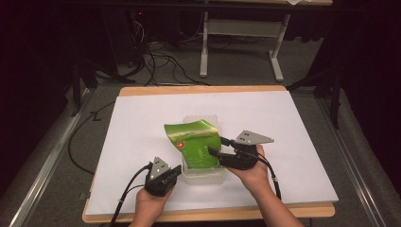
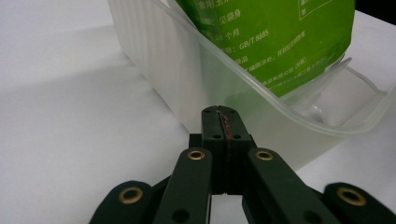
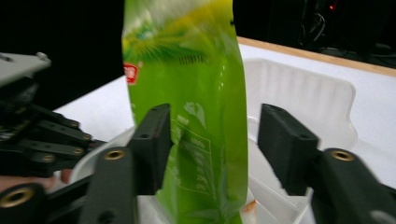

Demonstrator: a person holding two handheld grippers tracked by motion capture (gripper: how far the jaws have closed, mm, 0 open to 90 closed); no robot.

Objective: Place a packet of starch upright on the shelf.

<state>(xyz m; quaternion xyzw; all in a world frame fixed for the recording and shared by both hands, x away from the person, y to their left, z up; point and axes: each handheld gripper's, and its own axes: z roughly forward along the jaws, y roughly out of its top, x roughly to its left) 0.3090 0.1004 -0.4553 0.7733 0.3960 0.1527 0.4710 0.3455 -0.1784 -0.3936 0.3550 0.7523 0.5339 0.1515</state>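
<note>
A green snack bag (image 1: 196, 142) stands upright and tilted in a clear plastic container (image 1: 203, 177) near the front middle of the white table. My right gripper (image 1: 216, 145) comes in from the right and is open, its jaws on either side of the bag (image 3: 187, 93). One finger (image 3: 154, 144) sits at the bag's side, and the other (image 3: 285, 149) stands apart from it. My left gripper (image 1: 176, 171) is shut with nothing in it. Its tip (image 2: 219, 116) is right at the container's outer wall (image 2: 163, 60), below the bag (image 2: 280, 37).
The white board (image 1: 142, 123) has bare room left, right and behind the container, with a wooden edge (image 1: 203, 88) at the back. Beyond it are cables (image 1: 161, 61) on the floor and the legs of another table (image 1: 204, 47).
</note>
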